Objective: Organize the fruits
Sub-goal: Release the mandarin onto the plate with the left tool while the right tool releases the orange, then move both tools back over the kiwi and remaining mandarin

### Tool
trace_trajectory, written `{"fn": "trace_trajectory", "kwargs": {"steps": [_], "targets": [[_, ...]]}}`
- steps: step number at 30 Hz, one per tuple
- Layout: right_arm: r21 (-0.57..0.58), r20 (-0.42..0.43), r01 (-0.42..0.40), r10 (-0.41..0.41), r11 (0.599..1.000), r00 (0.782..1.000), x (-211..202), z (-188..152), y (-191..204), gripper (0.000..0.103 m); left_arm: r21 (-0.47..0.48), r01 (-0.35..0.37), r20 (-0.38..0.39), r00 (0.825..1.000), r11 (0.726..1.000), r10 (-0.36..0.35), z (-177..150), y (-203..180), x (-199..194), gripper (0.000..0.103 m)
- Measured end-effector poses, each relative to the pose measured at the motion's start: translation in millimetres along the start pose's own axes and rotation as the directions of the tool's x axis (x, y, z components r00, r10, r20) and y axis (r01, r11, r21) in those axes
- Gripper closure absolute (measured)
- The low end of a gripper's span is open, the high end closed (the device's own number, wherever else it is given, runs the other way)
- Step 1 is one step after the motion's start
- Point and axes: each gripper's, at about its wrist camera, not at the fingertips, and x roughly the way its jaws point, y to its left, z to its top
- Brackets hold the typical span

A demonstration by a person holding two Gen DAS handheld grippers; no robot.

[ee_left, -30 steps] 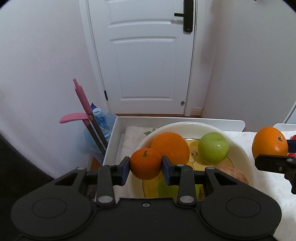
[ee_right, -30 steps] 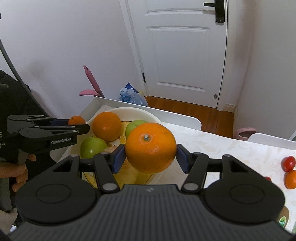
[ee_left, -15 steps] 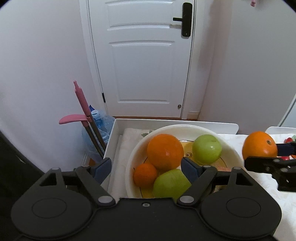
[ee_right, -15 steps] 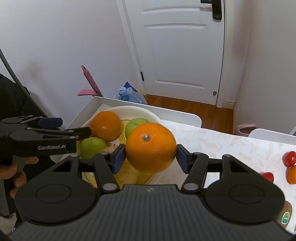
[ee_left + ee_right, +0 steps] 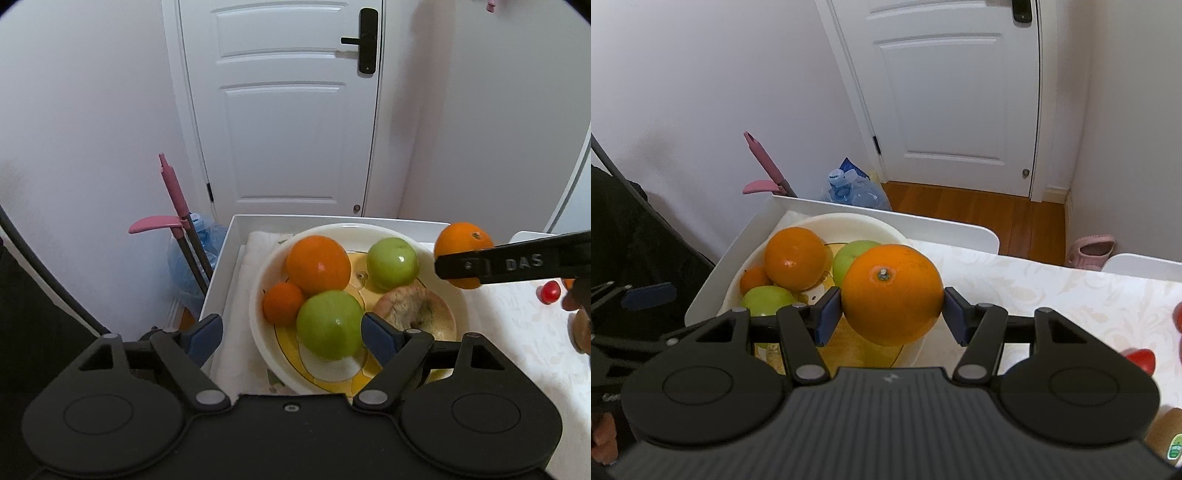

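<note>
So at the bottom of the right wrist view, the right tongs [image 5: 890, 314] are clamped on a big orange [image 5: 892, 293], pads pressing both its sides, stem end up toward the camera. It hangs in the middle of the frame, over the near rim of the white bowl [image 5: 849, 221].

At the bottom of the left wrist view, the left tongs [image 5: 291, 330] are spread wide and holding nothing; a green apple [image 5: 330, 323] in the bowl sits between the open pads, looks like without contact.

A bit further in, the bowl already has a small mandarin [image 5: 283, 302] at center left, a large orange [image 5: 318, 264] behind it, a second green apple [image 5: 392, 263] toward the upper right, and a brownish, bruised-looking fruit [image 5: 410, 310] on the right. The bowl sits on a white cloth on the bench [image 5: 1052, 295], and a red tomato [image 5: 550, 291] lies at the far right edge, well apart from the bowl.

My take on doing this well: the only real gap I see is the yellow patch of bowl floor between the far apple and the brown fruit, so I'd aim there. Get low before letting go, since a round orange dropped on other round fruit will roll, maybe over the rim. Open slowly. And keep the empty left tongs off to the side so the two don't bump.
</note>
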Motion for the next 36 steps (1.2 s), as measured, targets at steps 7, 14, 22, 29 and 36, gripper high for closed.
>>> {"fn": "trace_trajectory", "kwargs": {"steps": [7,14,22,29,36], "targets": [[-0.001,-0.008,0.002,-0.002,1.000,1.000,6,-6,2,0.027,-0.005,0.009,0.000,1.000,1.000,-0.009,-9,-2,-5,0.017],[-0.018,0.080,0.029,-0.028,0.999,0.996,-13,-8,8,0.000,-0.003,0.009,0.003,1.000,1.000,-0.009,-14,-4,-11,0.017],[0.002,0.078,0.030,-0.030,1.000,0.997,-34,-21,11,0.000,0.002,0.027,0.012,1.000,1.000,-0.027,-16,-10,-25,0.017],[0.022,0.119,0.067,-0.069,0.998,0.990,-72,-29,15,0.000,0.019,0.051,0.026,0.998,0.999,-0.051,-16,-19,-45,0.017],[0.048,0.156,0.129,-0.135,0.991,0.979,-124,-36,-3,0.000,0.056,0.109,0.057,0.992,0.992,-0.112,-6,-40,-67,0.017]]}}
